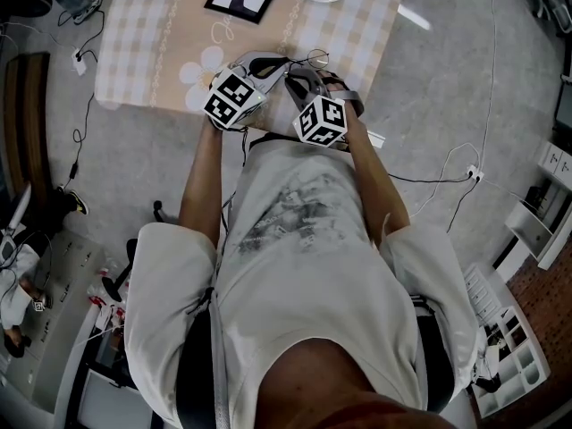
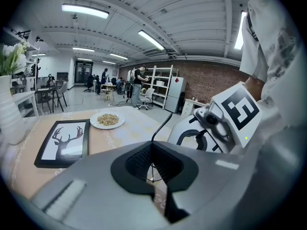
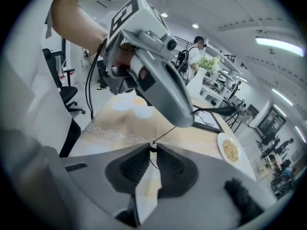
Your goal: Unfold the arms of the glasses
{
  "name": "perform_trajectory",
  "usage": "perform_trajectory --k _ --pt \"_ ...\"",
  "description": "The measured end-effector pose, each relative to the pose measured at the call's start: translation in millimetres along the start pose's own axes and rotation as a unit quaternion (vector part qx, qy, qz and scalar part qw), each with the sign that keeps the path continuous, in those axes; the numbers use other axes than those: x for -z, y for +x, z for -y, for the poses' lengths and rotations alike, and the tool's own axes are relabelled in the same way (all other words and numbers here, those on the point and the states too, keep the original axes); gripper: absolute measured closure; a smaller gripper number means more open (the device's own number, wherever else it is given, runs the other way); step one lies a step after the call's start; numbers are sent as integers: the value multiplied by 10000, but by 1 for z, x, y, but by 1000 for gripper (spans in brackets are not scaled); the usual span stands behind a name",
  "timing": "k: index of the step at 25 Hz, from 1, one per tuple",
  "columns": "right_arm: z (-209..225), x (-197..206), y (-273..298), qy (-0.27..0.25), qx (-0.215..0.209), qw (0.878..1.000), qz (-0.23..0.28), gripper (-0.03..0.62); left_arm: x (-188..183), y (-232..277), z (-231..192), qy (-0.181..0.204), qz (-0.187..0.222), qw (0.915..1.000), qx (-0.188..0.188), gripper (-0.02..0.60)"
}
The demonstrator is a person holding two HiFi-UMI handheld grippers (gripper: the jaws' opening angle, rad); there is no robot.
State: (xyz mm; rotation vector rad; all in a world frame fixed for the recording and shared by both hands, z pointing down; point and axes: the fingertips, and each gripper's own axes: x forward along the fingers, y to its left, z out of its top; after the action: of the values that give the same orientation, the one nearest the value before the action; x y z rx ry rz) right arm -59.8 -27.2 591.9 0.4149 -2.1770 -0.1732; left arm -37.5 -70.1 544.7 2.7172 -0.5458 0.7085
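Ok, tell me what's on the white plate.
A heap of pale food, too small to identify, sits on the plate. The plate's middle under it is covered; only the rim shows.

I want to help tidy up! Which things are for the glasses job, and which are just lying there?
For the job: glasses; left gripper; right gripper, both with fingers shut on the glasses.
Just lying about: plate of food; deer picture; white vase.

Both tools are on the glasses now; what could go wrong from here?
1. The left tool and right tool both pinch the thin frame of the glasses; pulling unevenly could bend it.
2. The right tool grips only at its tips, so the frame may slip out.
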Motion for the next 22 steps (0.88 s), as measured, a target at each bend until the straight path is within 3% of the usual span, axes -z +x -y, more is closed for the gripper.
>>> perform_trajectory --k 22 --pt "35 -12 -38 554 722 9952 349 563 4 -2 0 -73 84 9999 -59 574"
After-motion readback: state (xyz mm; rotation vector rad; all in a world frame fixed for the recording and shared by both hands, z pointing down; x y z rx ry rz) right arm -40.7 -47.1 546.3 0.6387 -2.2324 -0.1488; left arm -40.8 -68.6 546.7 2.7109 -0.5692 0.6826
